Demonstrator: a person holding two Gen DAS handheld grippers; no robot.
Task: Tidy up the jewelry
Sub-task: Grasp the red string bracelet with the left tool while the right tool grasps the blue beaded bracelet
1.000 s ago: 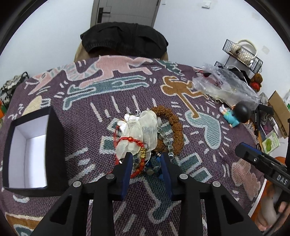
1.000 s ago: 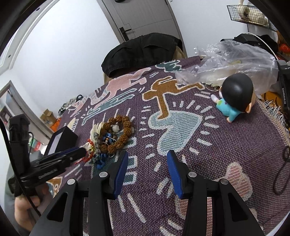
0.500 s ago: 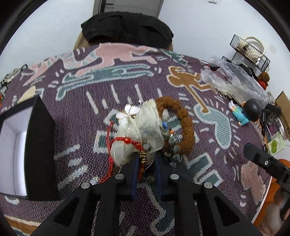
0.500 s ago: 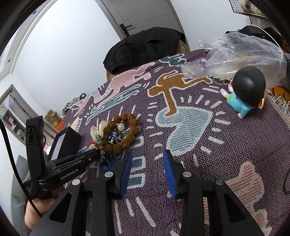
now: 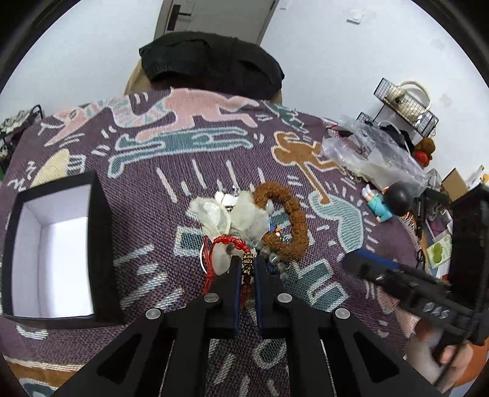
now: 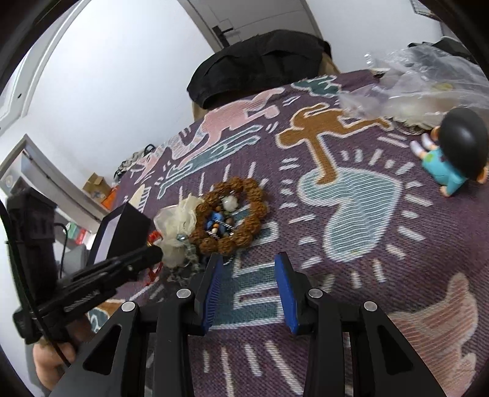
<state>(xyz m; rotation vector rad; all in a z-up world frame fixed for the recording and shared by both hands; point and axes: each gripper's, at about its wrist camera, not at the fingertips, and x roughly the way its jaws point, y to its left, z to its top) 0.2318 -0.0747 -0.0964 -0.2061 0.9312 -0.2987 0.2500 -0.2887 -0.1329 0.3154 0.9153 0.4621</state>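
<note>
Left tongs (image 5: 247, 270) squeezed almost shut on a red string bracelet with small gold beads (image 5: 233, 244), pinched right between the blue tips. Just past those tips, a heap of see-through white petals (image 5: 241, 215) and a ring of bumpy brown seed beads (image 5: 293, 220), all on a purple woven cloth with bright figures (image 5: 183, 171). Off to the left, an open black box with white inside (image 5: 52, 253). Right tongs (image 6: 249, 285) spread wide, holding nothing, close in front of the brown ring, with a little black-haired toy figure in teal (image 6: 452, 152) far off to the right.

I see plain white walls (image 5: 321, 61), a grey panelled door (image 5: 214, 15) with a dark handle, a light switch (image 5: 354, 16) beside it, a black garment (image 5: 211, 65) over a chair back, a wire shelf rack (image 5: 403, 103) at right, low shelving (image 6: 45, 183) at left, even indoor light
</note>
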